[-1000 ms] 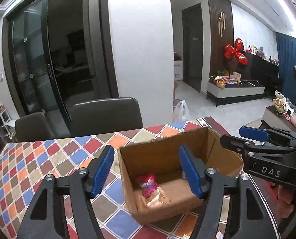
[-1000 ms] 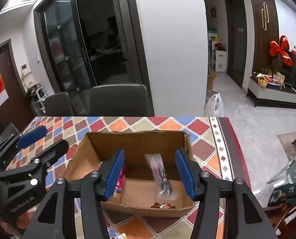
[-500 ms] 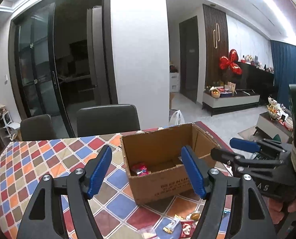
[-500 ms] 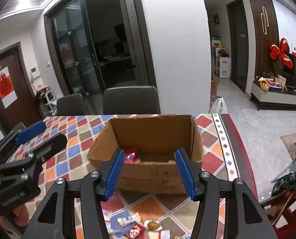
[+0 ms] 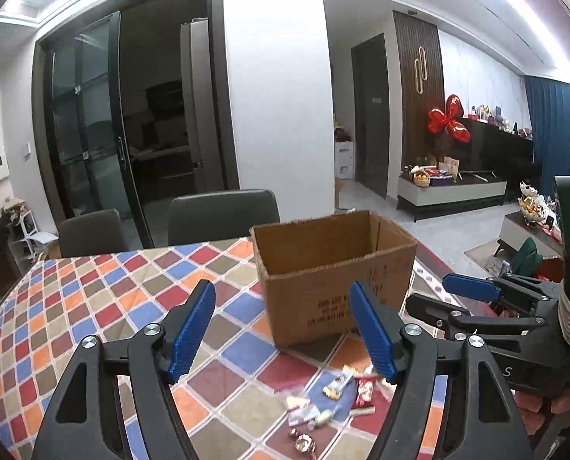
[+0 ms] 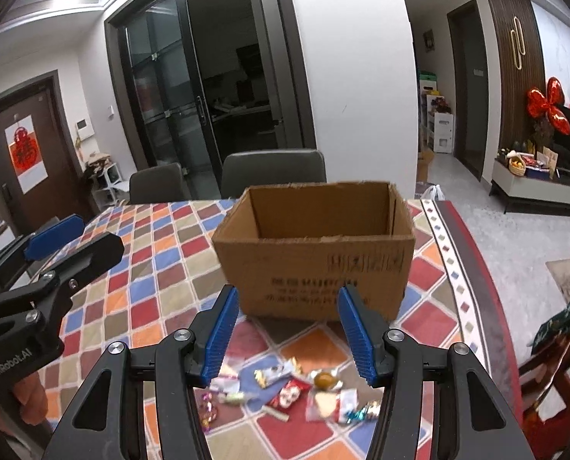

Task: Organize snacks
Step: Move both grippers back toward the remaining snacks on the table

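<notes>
Both the left gripper (image 5: 281,329) and right gripper (image 6: 285,331) hang spread and empty above crinkly wrapped snacks (image 6: 285,391) scattered beside the plain cardboard box (image 6: 315,253) on the checkered tablecloth (image 6: 150,268)

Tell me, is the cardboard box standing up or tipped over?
Standing up. The cardboard box sits flat on the checkered tablecloth, open top facing up.

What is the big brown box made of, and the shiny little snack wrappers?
The box looks like plain matte cardboard: brown, with rough torn top edges and printed ink. The snack wrappers seem to be thin plastic or foil, since some glint and some are see-through.
</notes>
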A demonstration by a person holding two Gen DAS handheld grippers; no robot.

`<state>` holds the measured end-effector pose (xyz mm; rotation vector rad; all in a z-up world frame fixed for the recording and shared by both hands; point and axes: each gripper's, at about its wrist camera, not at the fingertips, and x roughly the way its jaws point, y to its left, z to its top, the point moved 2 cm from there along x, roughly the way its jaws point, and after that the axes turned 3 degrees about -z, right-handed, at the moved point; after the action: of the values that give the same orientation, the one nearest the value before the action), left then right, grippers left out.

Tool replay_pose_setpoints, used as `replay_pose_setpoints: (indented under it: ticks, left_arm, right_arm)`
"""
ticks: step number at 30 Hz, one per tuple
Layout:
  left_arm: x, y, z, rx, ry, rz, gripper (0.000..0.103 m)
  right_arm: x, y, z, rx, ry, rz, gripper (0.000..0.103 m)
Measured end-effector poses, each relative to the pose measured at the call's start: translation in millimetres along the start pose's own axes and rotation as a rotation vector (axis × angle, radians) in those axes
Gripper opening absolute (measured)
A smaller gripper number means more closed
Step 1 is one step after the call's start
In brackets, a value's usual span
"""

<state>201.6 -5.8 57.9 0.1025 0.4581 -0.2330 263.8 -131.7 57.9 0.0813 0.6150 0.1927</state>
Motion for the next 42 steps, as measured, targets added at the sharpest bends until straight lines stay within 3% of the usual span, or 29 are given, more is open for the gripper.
replay_pose_setpoints:
  ticks: [13,25,37,42]
  left_arm:
    - [-6.9,-0.9,-63.8,-0.049,0.103,-0.016,0.072]
    - [19.7,-6.0,-118.6,-0.047,0.235,-0.03,0.071]
    - [55.4,-8.4,-156.5,-0.094,0.357,-0.073,0.058]
    - [67.7,-9.6,-166.1,-0.111,0.392,-0.091,0.051]
  right_arm:
    - [-1.2,12.6,-56.9,-0.022,0.046,0.013,0.055]
    - [26.9,7.7,-99.1,-0.008,0.148,0.02,0.055]
    - [61.7,2.6,-120.7,0.022,0.239,0.011,0.054]
    - [78.9,1.0,-123.9,0.053,0.288,0.028,0.043]
